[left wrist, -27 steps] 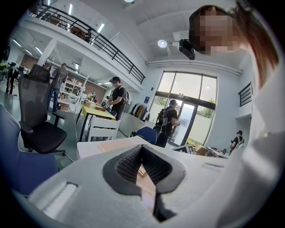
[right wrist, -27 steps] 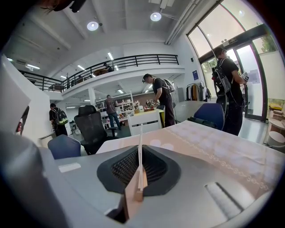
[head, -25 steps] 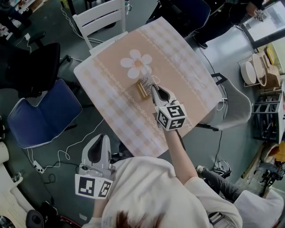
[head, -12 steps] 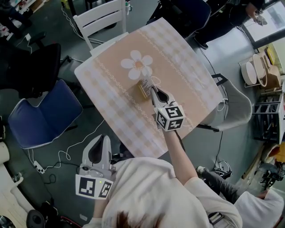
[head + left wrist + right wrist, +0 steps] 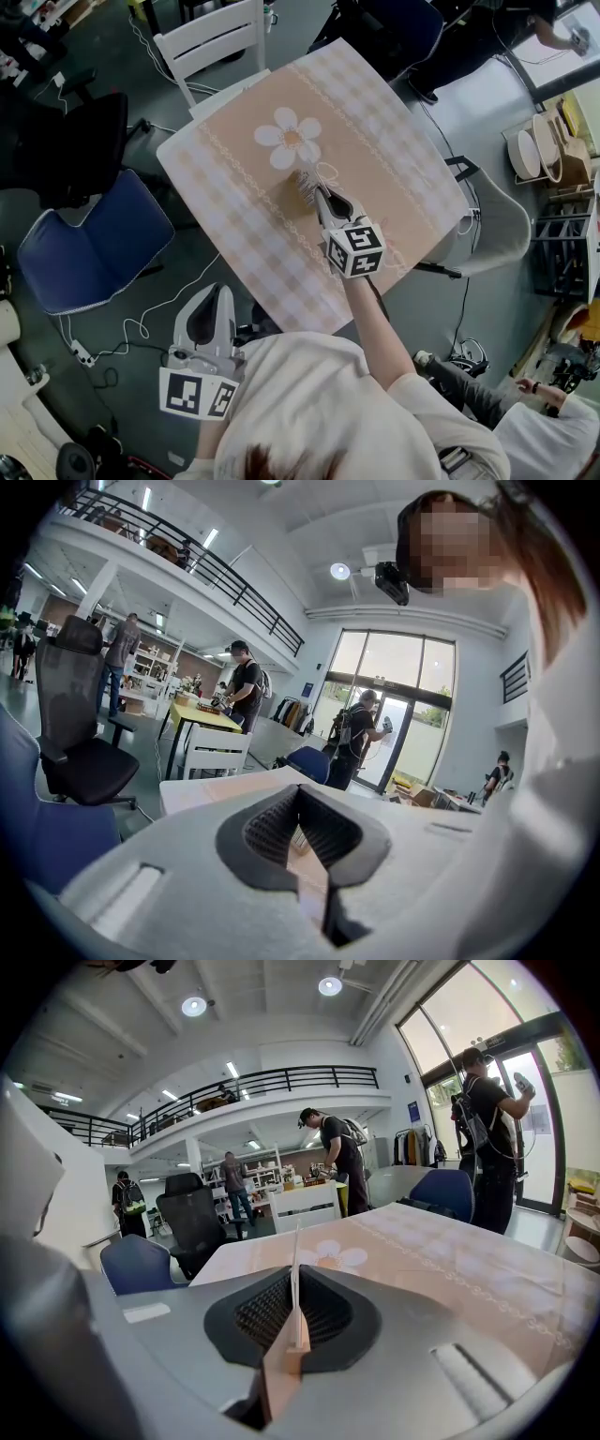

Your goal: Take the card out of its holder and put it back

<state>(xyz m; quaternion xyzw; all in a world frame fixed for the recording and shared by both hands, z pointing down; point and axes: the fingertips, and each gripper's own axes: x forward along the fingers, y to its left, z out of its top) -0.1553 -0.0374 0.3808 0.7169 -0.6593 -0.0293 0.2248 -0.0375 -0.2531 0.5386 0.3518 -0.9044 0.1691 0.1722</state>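
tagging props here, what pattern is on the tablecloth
Peach tablecloth with pale checked borders and one white flower print; clearest in the head view.

Bright, even light; gripper views bulge, dark at corners.

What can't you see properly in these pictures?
- Card: the right gripper view shows only its thin edge, so its face is hidden.
- Holder: it is tiny in the head view and partly behind the right gripper. Whether the card has left it is unclear.
- Table: in the left gripper view it is mostly hidden behind grey gripper housing.
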